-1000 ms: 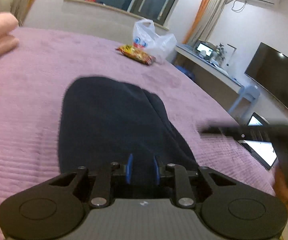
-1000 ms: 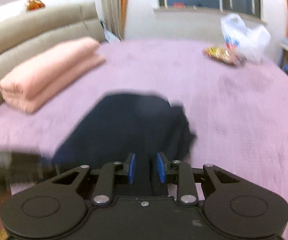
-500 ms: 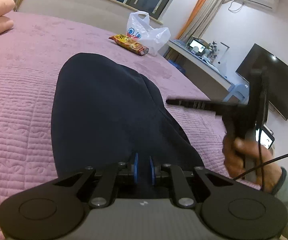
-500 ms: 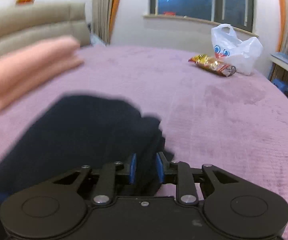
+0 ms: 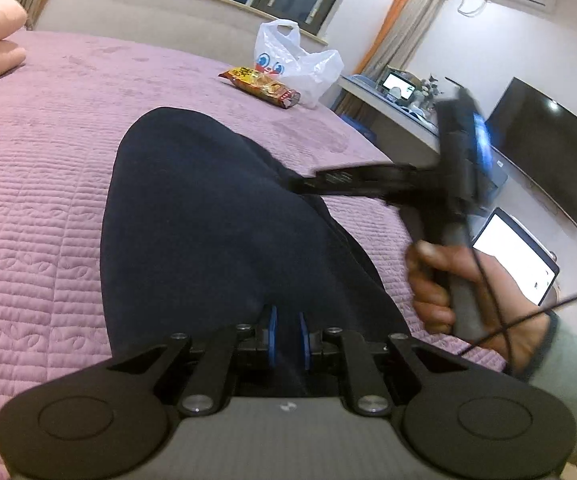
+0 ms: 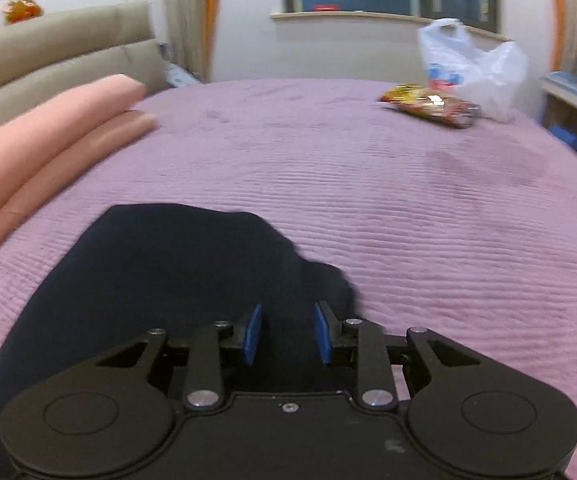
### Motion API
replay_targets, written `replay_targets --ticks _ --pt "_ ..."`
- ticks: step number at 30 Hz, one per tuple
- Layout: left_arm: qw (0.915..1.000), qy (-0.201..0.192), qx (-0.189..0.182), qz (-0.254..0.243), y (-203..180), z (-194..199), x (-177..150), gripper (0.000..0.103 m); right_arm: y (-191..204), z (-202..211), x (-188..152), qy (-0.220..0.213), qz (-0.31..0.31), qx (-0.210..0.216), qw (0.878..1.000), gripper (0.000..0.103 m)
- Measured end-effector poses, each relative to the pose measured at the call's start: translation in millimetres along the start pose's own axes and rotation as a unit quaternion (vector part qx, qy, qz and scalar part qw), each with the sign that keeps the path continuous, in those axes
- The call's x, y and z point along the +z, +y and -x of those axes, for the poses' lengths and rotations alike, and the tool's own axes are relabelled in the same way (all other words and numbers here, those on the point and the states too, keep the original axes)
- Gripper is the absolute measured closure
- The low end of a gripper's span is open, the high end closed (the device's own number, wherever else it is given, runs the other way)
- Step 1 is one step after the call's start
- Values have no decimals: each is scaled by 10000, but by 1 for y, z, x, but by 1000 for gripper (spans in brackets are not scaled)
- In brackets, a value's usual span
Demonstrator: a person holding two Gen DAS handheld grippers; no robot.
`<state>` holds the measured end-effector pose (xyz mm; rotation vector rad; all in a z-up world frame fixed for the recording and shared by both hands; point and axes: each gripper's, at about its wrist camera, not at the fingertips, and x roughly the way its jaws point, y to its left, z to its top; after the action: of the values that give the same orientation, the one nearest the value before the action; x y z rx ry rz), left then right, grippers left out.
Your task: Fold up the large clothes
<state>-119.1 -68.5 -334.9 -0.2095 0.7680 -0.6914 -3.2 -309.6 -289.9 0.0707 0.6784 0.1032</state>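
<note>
A dark navy garment [image 5: 216, 232] lies folded lengthwise on the purple quilted bed [image 5: 40, 184]. My left gripper [image 5: 287, 338] is shut on the garment's near edge, its blue pads pinching the cloth. In the right wrist view the same garment [image 6: 160, 264] lies below my right gripper [image 6: 287, 334], whose blue pads stand apart with no cloth between them. The right gripper, held in a hand, also shows blurred in the left wrist view [image 5: 428, 184], above the garment's right edge.
A folded pink blanket [image 6: 44, 156] lies at the left near the beige headboard. A snack packet [image 6: 432, 108] and a white plastic bag [image 6: 468, 68] sit at the far side of the bed. A desk, a TV [image 5: 548, 160] and a laptop [image 5: 516, 256] stand to the right.
My right gripper has opened and let go of the garment, then lifted away. The left gripper stays shut on the near edge. The garment has settled flatter on the bed.
</note>
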Motion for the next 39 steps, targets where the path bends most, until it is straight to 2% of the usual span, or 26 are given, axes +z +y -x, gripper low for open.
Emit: replay_targets --ticks 3,4,6,8,10,14,16,19,23,26,27,28,30,33,34,37,39 --pt "9999 -6 29 168 1 2 0 88 6 31 -14 -28 192 -646 9977 63" --pt "9997 -3 55 244 0 4 0 88 8 46 -21 -42 73 -640 9979 63" --pt "9993 -5 81 371 -1 7 -1 87 12 69 -38 -85 -95 -345 9993 63" --pt "9992 0 166 363 -5 13 -4 87 23 87 -54 -44 43 -374 9993 63" --pt "9991 36 271 314 -13 18 -5 87 32 91 -72 357 186 -387 9984 63" --pt "9985 74 481 250 -26 37 -7 87 24 106 -89 958 -106 -548 9938 63" --pt "9976 14 688 99 -37 53 -7 83 19 126 -90 967 -234 -639 9930 63" --pt "9939 -151 1075 -189 -57 79 -4 76 19 165 -83 762 -253 -656 9946 63" --pt "9861 -499 1477 -568 -93 121 4 69 35 210 -65 401 -202 -412 9981 34" --pt "9783 -799 1763 -740 -119 153 15 49 53 244 -52 149 -120 -195 9996 31" --pt "9753 -901 1868 -764 -127 164 19 43 59 253 -46 81 -62 -135 9999 27" --pt "9726 -1001 1946 -790 -134 175 22 37 64 261 -42 19 -17 -99 9999 26" --pt "9683 -1182 2044 -810 -148 194 27 30 72 281 -34 -131 47 -52 9999 26" --pt "9673 -1308 2044 -740 -166 222 32 19 79 306 -30 -263 12 43 9996 24" --pt "9667 -1326 2067 -713 -171 230 32 12 80 311 -29 -220 -18 133 9997 24" --pt "9617 -1432 2207 -764 -184 248 28 6 79 316 -30 161 -267 511 9982 23" --pt "9560 -1436 2410 -854 -190 254 26 2 81 319 -35 183 -274 331 9989 23"
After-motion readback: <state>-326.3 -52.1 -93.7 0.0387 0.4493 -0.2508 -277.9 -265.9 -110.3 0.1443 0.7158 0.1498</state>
